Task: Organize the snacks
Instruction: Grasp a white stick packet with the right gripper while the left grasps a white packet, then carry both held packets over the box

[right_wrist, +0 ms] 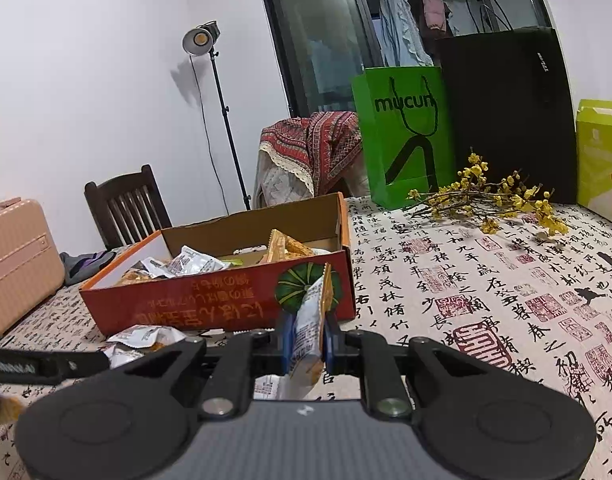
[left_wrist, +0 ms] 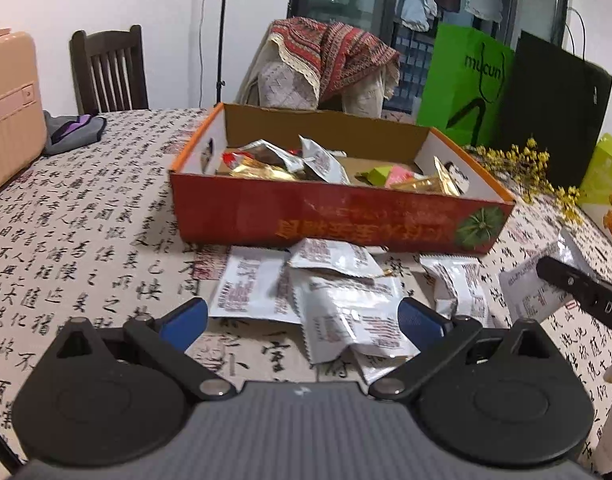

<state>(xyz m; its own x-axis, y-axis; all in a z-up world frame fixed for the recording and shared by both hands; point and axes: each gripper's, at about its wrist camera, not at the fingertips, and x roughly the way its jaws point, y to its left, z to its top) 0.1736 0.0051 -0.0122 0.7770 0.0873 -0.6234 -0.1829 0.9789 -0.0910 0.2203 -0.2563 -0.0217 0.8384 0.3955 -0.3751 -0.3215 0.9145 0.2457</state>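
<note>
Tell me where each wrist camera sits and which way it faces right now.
Left wrist: on the left gripper, open over loose packets, facing the orange box; its blue fingers show.
Right wrist: on the right gripper, shut on a packet, facing the box's right end.
Shared: box, green bag, yellow flowers, chair.

Home dining area: table under a calligraphy-print tablecloth [right_wrist: 485,280], dark wooden dining chair [right_wrist: 126,208], second chair draped in a patterned throw [right_wrist: 313,148]. Laundry [right_wrist: 401,28] hangs behind the glass door. Pink suitcase [right_wrist: 14,264], shopping bags [right_wrist: 405,136], studio light on stand [right_wrist: 202,38].
</note>
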